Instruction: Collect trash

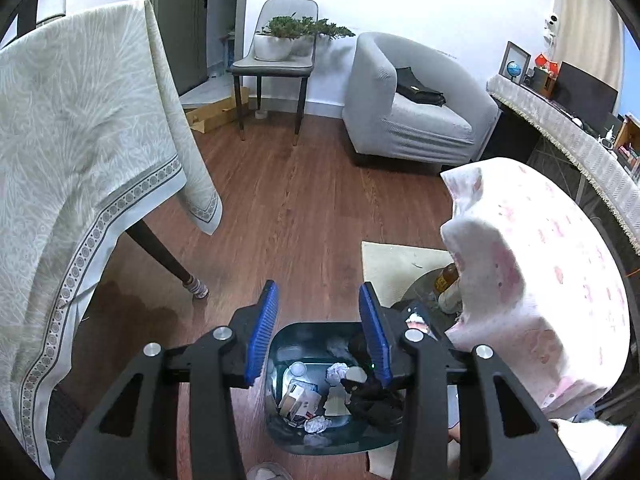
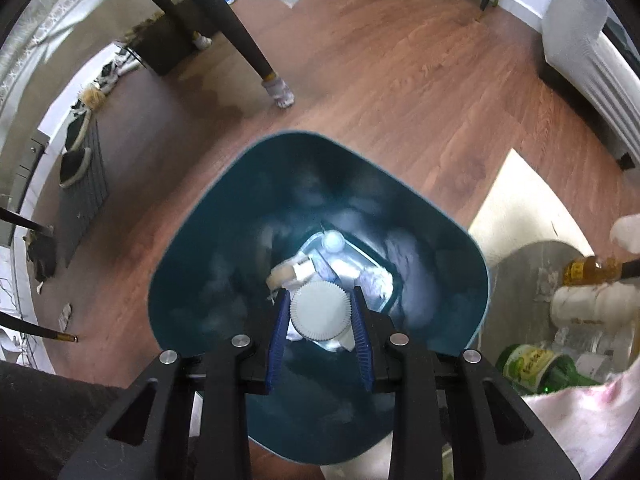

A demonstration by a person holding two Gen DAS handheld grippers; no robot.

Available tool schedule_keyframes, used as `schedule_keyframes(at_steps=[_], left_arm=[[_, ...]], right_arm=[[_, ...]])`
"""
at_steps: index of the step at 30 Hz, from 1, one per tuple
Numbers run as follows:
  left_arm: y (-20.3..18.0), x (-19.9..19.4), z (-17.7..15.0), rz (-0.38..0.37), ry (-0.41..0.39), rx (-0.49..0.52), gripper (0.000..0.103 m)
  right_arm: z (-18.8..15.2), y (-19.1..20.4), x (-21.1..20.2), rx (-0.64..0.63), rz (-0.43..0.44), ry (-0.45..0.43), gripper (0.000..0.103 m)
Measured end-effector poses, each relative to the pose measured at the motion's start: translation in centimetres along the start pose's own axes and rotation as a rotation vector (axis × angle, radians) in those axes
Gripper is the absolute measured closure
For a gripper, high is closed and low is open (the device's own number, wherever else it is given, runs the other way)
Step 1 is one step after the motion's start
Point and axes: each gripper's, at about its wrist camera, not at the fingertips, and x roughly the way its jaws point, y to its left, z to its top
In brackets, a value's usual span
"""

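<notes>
On the wood floor your right tongs, clamped on a ridged white cap, hang over the teal bin for a clean drop, while your left tongs stand apart, empty, above it.

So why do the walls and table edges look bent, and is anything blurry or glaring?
Both views use fisheye lenses, so edges curve and the corners go black. In the right wrist view the bin walls look smeared and its bright bottom glares; the left wrist view is sharper, with the tablecloth bowed.
</notes>
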Motion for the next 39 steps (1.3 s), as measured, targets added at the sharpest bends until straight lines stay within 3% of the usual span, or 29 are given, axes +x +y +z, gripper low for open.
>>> schedule_keyframes(at_steps=[3, 9, 14, 18, 23, 28, 33, 39], left_arm=[[-0.2, -0.2, 0.1, 0.020, -0.005, 0.012, 0.059], [-0.7, -1.6, 1.2, 0.010, -0.052, -0.006, 0.058], [-1.9, -2.6, 2.0, 0.010, -0.098, 0.002, 0.047], [-2.9, -3.1, 2.5, 0.032, -0.124, 0.020, 0.031], [-3.5, -4.0, 2.6, 0.054, -0.162, 0.028, 0.022], [-4.1, -5.5, 2.2, 0.056, -0.209, 0.029, 0.011], [-5.4, -6.2, 1.1, 0.077, -0.242, 0.052, 0.009], [-7.2, -6.9, -0.2, 0.109, -0.290, 0.073, 0.006]], right_arm=[[-0.5, -0.1, -0.2, -0.010, -0.024, 0.005, 0.056], [-1.3, -0.6, -2.9, -0.007, -0.007, -0.046, 0.056], [-1.7, -0.4, -7.2, -0.004, 0.035, -0.150, 0.056], [-1.9, -0.2, -11.0, -0.012, 0.052, -0.241, 0.056], [-2.7, -0.4, -15.7, -0.030, 0.060, -0.370, 0.056], [-4.2, -1.4, -20.6, -0.016, -0.024, -0.521, 0.056], [-6.5, -3.5, -23.6, 0.037, -0.129, -0.617, 0.056], [-9.7, -6.7, -26.5, 0.144, -0.170, -0.718, 0.042]])
